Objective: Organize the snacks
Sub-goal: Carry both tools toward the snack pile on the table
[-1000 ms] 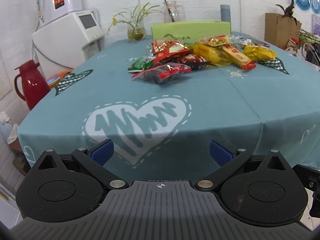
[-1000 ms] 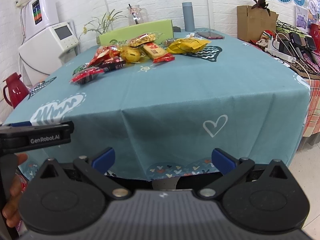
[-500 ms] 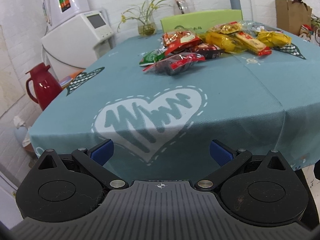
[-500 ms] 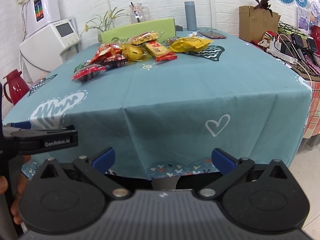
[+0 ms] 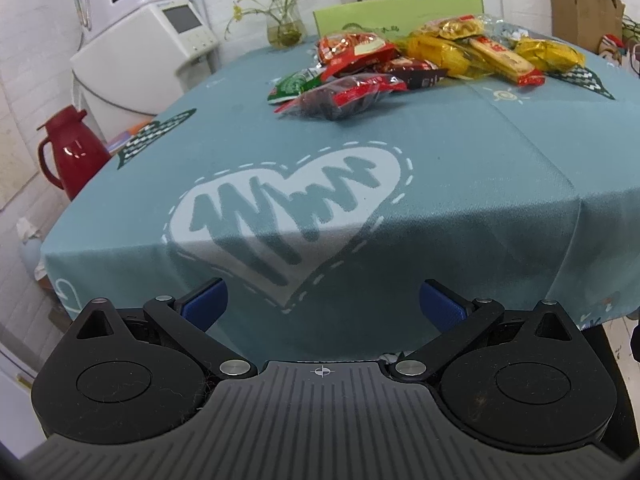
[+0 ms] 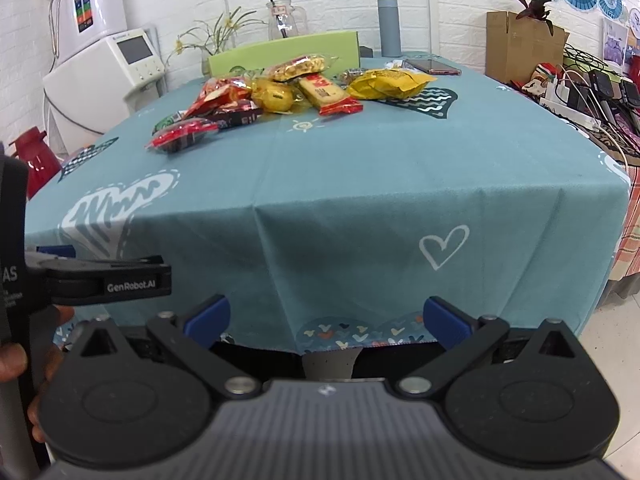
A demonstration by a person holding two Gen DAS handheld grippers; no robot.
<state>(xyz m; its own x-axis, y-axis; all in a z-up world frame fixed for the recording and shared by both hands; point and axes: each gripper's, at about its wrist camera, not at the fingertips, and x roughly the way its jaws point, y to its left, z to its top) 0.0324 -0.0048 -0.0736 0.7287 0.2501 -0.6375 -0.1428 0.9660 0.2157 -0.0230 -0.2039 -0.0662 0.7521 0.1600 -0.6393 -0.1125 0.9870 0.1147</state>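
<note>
Several snack packets lie in a loose pile at the far middle of the teal-clothed table. Nearest is a dark red packet, behind it a green packet and red bags. Yellow bags and a long red-and-yellow bar lie to the right. In the right wrist view the pile shows with the dark red packet and a yellow bag. A light green box stands behind the pile. My left gripper and right gripper are open, empty, short of the table's near edge.
A red thermos and a white appliance stand left of the table. A glass vase with flowers, a jar and a grey bottle are at the far edge. A phone lies far right. The left gripper's body shows at left.
Both grippers have moved a little closer to the table and slightly up; the snack pile looks larger. Nothing on the table has moved.
</note>
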